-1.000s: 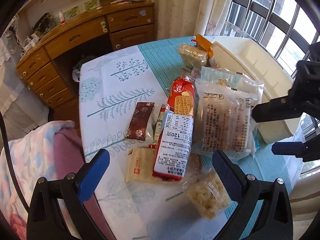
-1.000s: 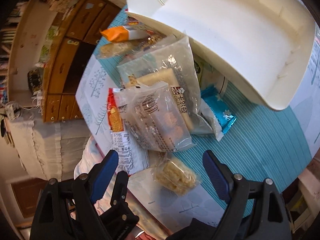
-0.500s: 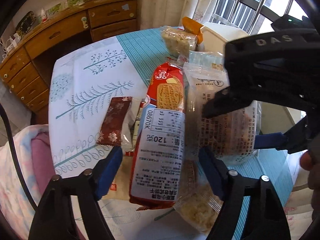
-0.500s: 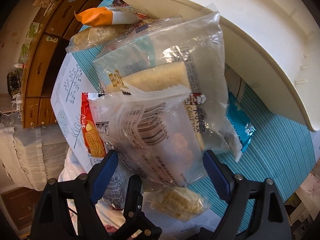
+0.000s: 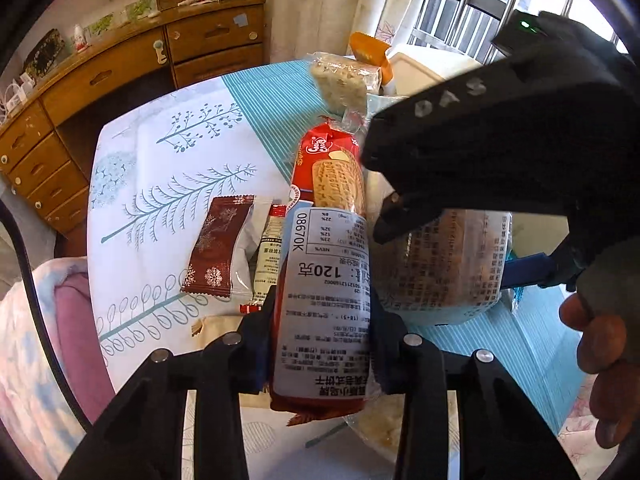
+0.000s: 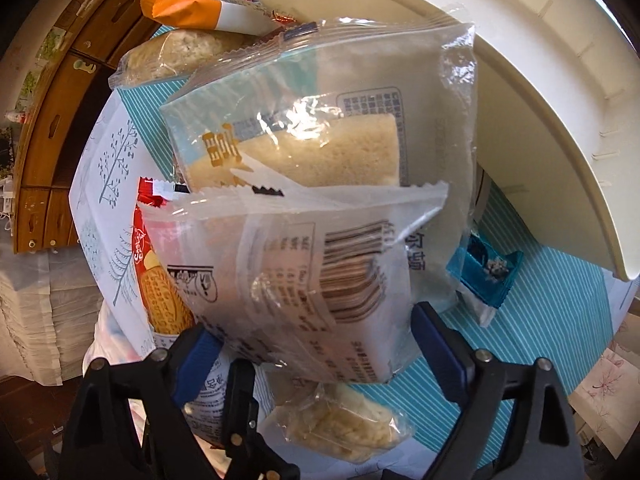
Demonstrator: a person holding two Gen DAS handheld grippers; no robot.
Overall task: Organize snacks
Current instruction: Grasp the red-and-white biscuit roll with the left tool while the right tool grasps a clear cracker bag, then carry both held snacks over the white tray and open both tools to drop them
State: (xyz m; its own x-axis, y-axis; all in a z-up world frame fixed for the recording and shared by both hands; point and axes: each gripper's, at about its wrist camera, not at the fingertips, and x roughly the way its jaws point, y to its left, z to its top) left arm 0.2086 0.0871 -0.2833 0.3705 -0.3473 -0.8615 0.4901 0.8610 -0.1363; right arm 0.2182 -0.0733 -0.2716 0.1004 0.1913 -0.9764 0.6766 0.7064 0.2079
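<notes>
My left gripper [image 5: 322, 336] is shut on the red biscuit pack [image 5: 328, 264] with a white label, which lies along the table. My right gripper [image 6: 316, 344] stands open around a clear bag of round biscuits [image 6: 304, 292]; its blue pads [image 6: 440, 340] sit at the bag's two sides. In the left wrist view the right gripper's black body [image 5: 500, 152] hangs over that bag [image 5: 448, 272]. A clear bag with a pale cake slice [image 6: 332, 148] lies behind it. The white bin [image 6: 500, 80] stands at the right.
A rice-cracker pack [image 6: 340, 424] lies near the table's front edge. A dark red snowflake sachet [image 5: 216, 248], a small white-red sachet [image 5: 270, 256], another rice-cracker pack [image 5: 344, 84], an orange pack [image 6: 188, 10] and a blue packet [image 6: 488, 276] lie around. A wooden desk [image 5: 120, 80] stands behind the table.
My left gripper moved forward and closed on the red biscuit pack. My right gripper came down over the clear biscuit bag, its jaws now around it.
</notes>
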